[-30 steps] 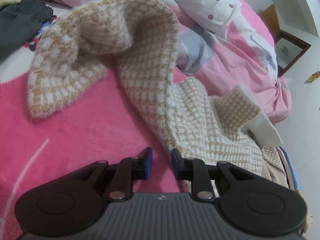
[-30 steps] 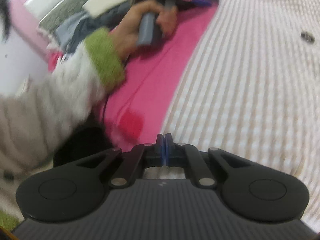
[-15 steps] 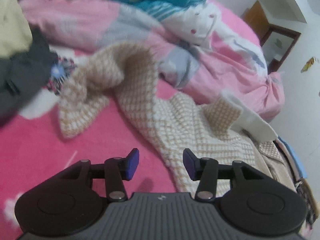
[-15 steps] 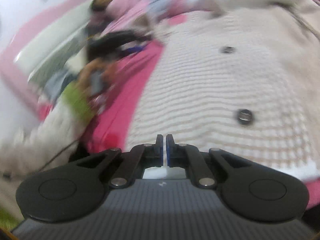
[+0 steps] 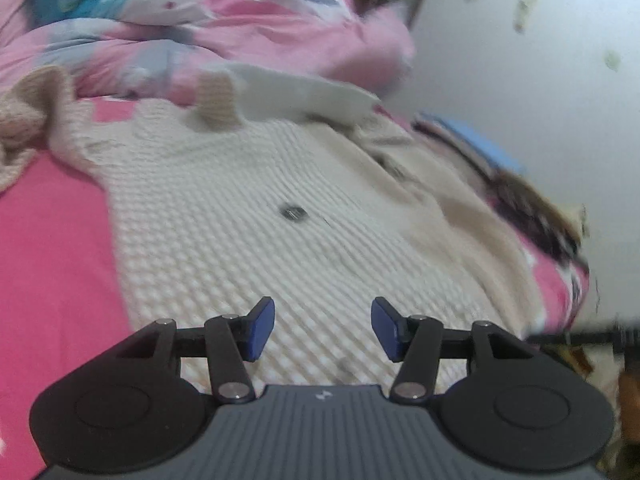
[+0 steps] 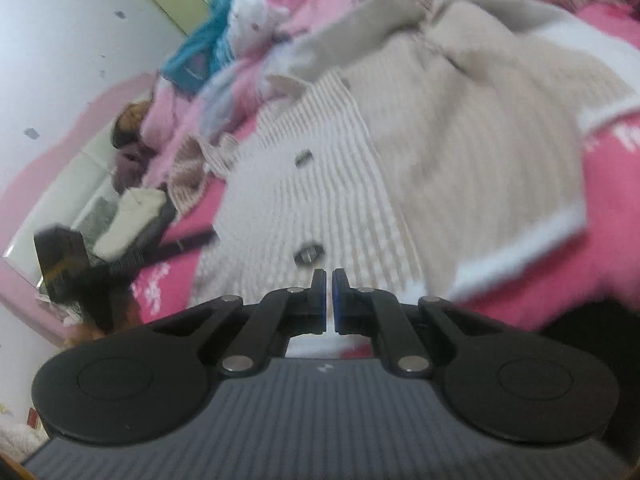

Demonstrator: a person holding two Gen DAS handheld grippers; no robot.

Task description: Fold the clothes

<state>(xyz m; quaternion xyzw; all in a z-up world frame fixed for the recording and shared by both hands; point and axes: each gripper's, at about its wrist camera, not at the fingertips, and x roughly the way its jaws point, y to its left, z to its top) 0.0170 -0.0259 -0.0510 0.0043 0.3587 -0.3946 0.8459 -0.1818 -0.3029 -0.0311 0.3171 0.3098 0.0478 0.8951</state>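
Note:
A beige-and-white checked knit cardigan (image 5: 256, 184) with dark buttons lies spread on a pink blanket (image 5: 52, 248). Its sleeve (image 5: 28, 120) is bunched at the far left. My left gripper (image 5: 323, 330) is open and empty, just above the cardigan's body near its lower part. In the right wrist view the cardigan (image 6: 460, 132) lies with its front panel opened to the right. My right gripper (image 6: 329, 300) is shut with nothing between its pads, just above the hem by a button (image 6: 309, 258). Both views are blurred.
A crumpled pink, white and teal quilt (image 5: 208, 28) is heaped beyond the cardigan. Other clothes (image 6: 132, 216) lie at the bed's left side by the pink headboard (image 6: 68, 148). The bed edge and white floor (image 5: 540, 92) are at the right.
My left gripper has opened wide and swung from the sleeve over to the cardigan's body. My right gripper stayed shut and moved back toward the hem.

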